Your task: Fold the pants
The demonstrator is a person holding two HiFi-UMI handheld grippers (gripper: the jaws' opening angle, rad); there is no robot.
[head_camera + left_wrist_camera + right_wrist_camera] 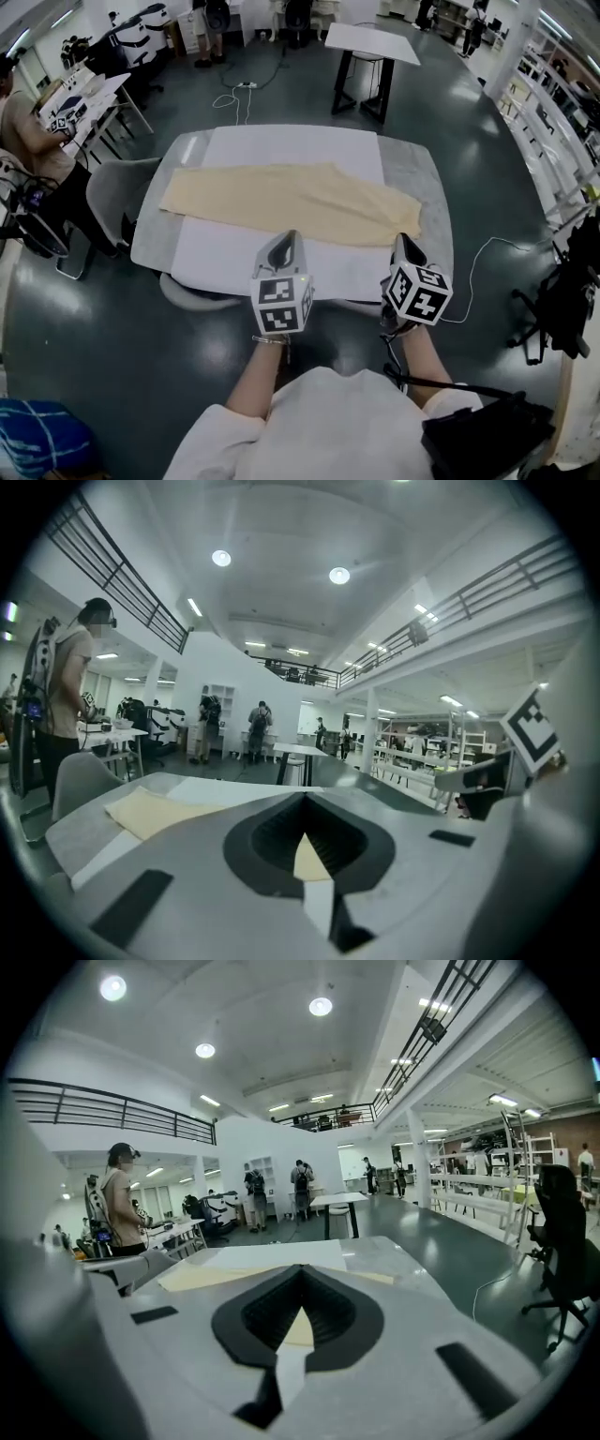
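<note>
Cream pants (pixel 291 202) lie flat and lengthwise across a white sheet (pixel 281 145) on the grey table (pixel 417 173), with the wider end at the left. My left gripper (pixel 286 242) hovers over the table's front edge, just short of the pants' near hem, jaws together and empty. My right gripper (pixel 403 242) is beside it at the pants' right end, also shut with nothing in it. The pants (pixel 150 810) show ahead and to the left in the left gripper view. In the right gripper view the pants (pixel 216 1276) stretch across just beyond the jaws.
A grey chair (pixel 108 192) stands at the table's left end, with a person (pixel 23 122) seated beyond it. A black-legged table (pixel 370 42) stands behind. A white cable (pixel 487 248) trails on the floor at the right. A black bag (pixel 487 436) sits at my lower right.
</note>
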